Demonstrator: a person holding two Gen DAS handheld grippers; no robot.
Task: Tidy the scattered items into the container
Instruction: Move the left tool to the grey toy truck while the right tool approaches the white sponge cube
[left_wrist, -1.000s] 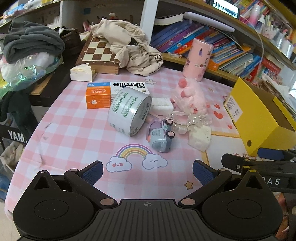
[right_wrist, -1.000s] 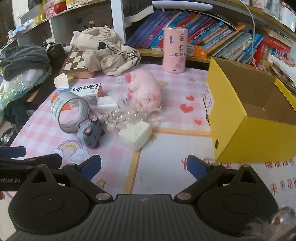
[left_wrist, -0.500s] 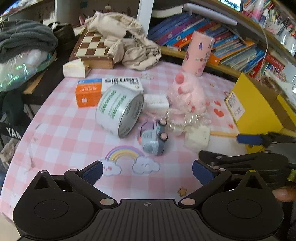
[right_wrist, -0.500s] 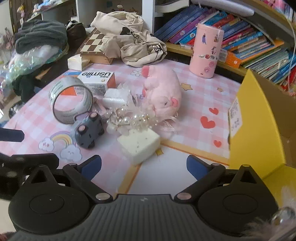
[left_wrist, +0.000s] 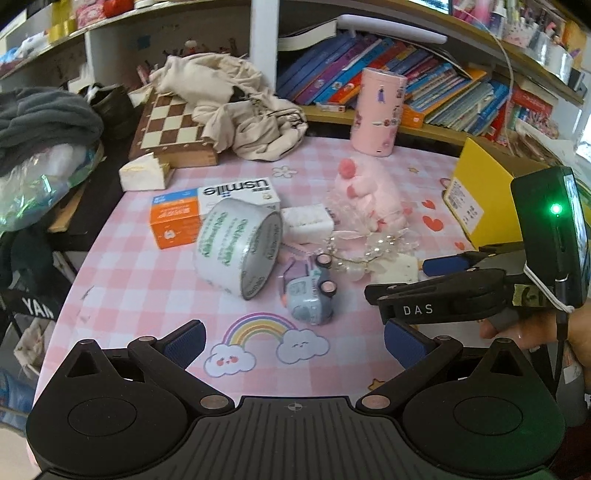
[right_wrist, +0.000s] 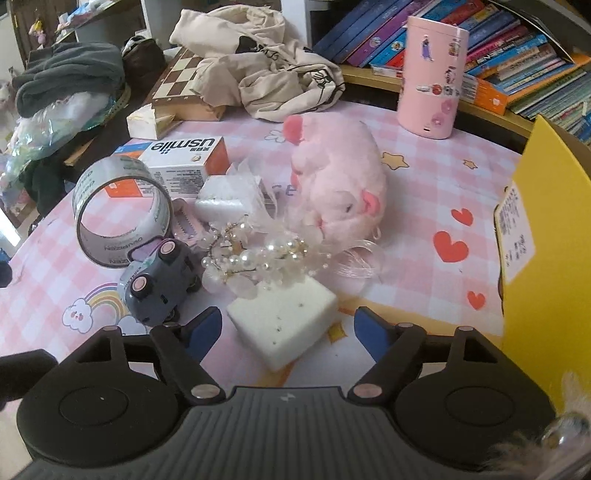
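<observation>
Claws first: the right claw (right_wrist: 288, 332) has just been closing and now straddles the white sponge block (right_wrist: 284, 321), pads not yet pressing it; the left claw (left_wrist: 293, 341) hangs released over the pink checked bench (left_wrist: 140, 280). Just beyond lie a toy car (right_wrist: 157, 282), a pearl hairpiece (right_wrist: 258, 258), a tape roll (right_wrist: 118, 214) and a pink plush (right_wrist: 340, 184). The yellow box (right_wrist: 546, 236) stands to the right
</observation>
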